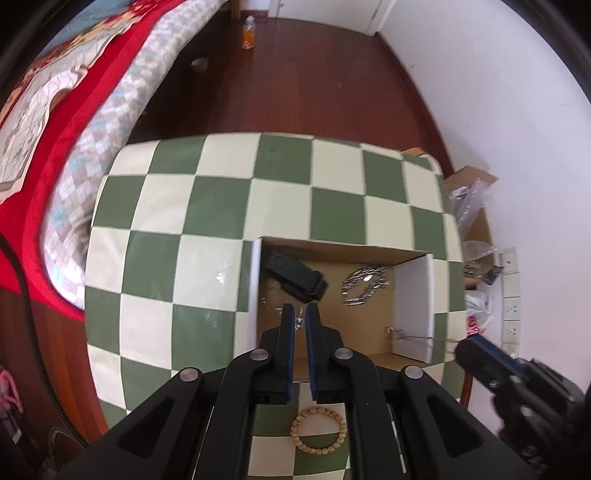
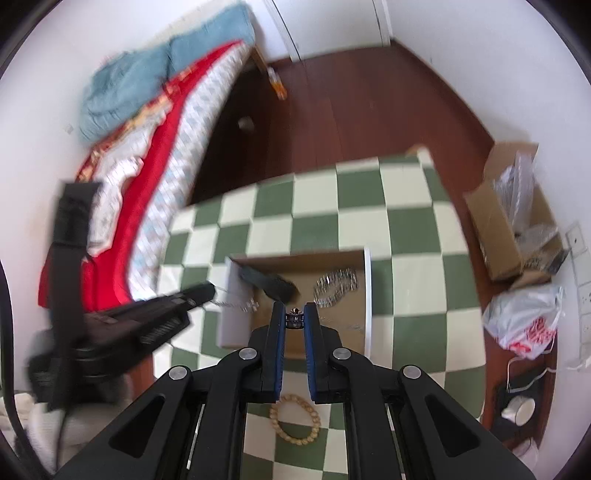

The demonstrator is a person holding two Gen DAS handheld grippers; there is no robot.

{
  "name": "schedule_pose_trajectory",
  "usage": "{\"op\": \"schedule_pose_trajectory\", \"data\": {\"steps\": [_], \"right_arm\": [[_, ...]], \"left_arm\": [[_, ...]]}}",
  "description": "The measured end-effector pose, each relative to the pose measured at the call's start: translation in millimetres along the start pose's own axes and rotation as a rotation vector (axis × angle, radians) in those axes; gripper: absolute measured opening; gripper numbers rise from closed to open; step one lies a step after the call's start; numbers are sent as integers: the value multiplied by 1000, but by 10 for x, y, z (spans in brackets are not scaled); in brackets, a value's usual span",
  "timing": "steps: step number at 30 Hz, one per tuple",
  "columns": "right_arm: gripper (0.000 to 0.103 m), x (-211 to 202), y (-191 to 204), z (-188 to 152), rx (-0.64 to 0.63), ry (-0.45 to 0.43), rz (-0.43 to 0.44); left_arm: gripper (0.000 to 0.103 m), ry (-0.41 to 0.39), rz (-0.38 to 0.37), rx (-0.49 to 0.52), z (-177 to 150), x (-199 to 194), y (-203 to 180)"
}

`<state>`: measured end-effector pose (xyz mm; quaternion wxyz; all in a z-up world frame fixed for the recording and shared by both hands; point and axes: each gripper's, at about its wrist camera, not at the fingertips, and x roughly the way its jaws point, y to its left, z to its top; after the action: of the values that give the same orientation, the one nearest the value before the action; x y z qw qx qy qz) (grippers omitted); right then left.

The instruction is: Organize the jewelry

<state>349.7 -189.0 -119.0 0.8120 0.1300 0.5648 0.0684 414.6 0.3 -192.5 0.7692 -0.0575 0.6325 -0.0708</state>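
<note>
An open cardboard box (image 1: 325,246) sits on the green-and-cream checkered table (image 1: 221,206). It holds a black case (image 1: 295,276) and a silver chain bracelet (image 1: 365,285). My left gripper (image 1: 301,320) is shut on a thin necklace with a clear pendant (image 1: 299,323) above the box's left part. My right gripper (image 2: 294,320) is shut on a dark ring (image 2: 294,319) over the box (image 2: 295,258); the bracelet (image 2: 336,287) lies beyond it. A wooden bead bracelet (image 1: 320,431) lies on the table near me, also in the right wrist view (image 2: 295,419).
A bed with a red cover (image 1: 66,122) stands left of the table. Cardboard boxes and plastic bags (image 2: 517,229) sit on the floor to the right by the white wall. A bottle (image 1: 248,35) stands on the dark wood floor beyond.
</note>
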Motion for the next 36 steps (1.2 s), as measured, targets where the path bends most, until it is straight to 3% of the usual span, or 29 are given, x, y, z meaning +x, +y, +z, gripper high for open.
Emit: {"op": "schedule_pose_trajectory", "data": {"steps": [4, 5, 7, 8, 9, 10, 11, 14, 16, 23, 28, 36], "right_arm": [[11, 388, -127, -1, 18, 89, -28], [11, 474, -155, 12, 17, 112, -44], [17, 615, -223, 38, 29, 149, -67], [32, 691, -254, 50, 26, 176, -89], [43, 730, -285, 62, 32, 188, -100], [65, 755, -305, 64, 30, 198, -112], [77, 765, -315, 63, 26, 201, -124], [91, 741, -295, 39, 5, 202, -148], [97, 723, -273, -6, -8, 203, -168], [103, 671, -220, -164, -35, 161, -275], [103, 629, -170, -269, -42, 139, -287], [103, 342, -40, -391, -61, 43, -304]], "left_arm": [[9, 1, 41, 1, 32, 58, 30], [19, -4, 62, -4, 42, 60, 44], [61, -27, 111, -10, 73, 48, 76], [88, -41, 137, -22, 89, 34, 105], [92, -51, 142, -31, 96, 25, 132], [92, -67, 141, -37, 96, 0, 155], [92, -78, 151, -38, 96, -19, 169], [103, -89, 184, -34, 76, -37, 183], [103, -105, 201, -32, 25, -56, 181], [103, -161, 251, -14, -215, -140, 176], [103, -188, 274, -3, -337, -229, 196], [103, -311, 297, -10, -646, -615, 215]]}}
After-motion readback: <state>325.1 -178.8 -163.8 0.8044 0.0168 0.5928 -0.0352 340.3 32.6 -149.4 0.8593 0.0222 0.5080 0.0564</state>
